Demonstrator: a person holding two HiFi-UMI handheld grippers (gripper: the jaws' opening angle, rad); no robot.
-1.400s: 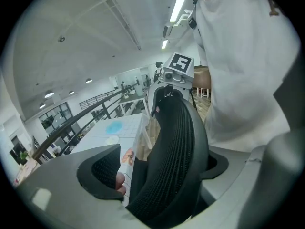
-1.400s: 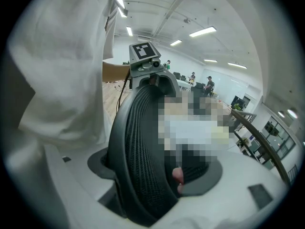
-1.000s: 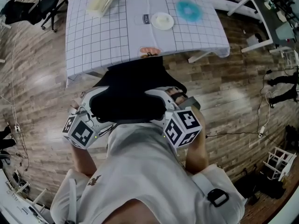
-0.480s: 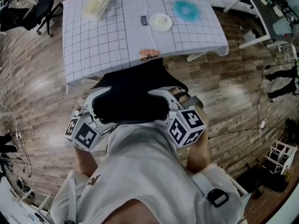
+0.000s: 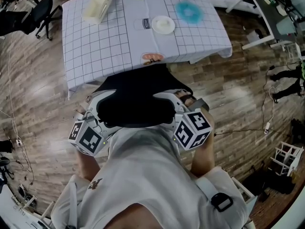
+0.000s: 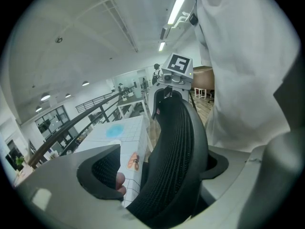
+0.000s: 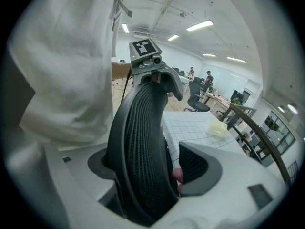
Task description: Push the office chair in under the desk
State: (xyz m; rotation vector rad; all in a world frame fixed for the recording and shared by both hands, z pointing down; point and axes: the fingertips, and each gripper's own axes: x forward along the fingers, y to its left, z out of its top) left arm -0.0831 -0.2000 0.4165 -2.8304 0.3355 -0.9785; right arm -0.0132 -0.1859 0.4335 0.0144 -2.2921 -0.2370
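Note:
A black mesh office chair (image 5: 133, 99) stands at the near edge of the desk (image 5: 105, 46), which wears a white gridded cloth; the seat's front lies under the cloth's edge. My left gripper (image 5: 100, 106) clasps the left side of the backrest, my right gripper (image 5: 169, 101) the right side. In the left gripper view the backrest (image 6: 176, 147) fills the space between the jaws of the left gripper (image 6: 162, 167), and the right gripper (image 6: 174, 75) shows across it. In the right gripper view the backrest (image 7: 140, 142) sits in the right gripper (image 7: 150, 168). A white shirt hides the chair's base.
On the desk lie a white plate (image 5: 162, 24), a blue ring-shaped thing (image 5: 189, 11) and a cream box (image 5: 96, 7). Another black chair (image 5: 38, 8) stands at far left. Cables (image 5: 267, 123) and a white rack (image 5: 286, 159) are on the wooden floor at right.
The chair and both grippers have edged a little toward the desk; the seat's front sits slightly further under the cloth. Both grips look the same.

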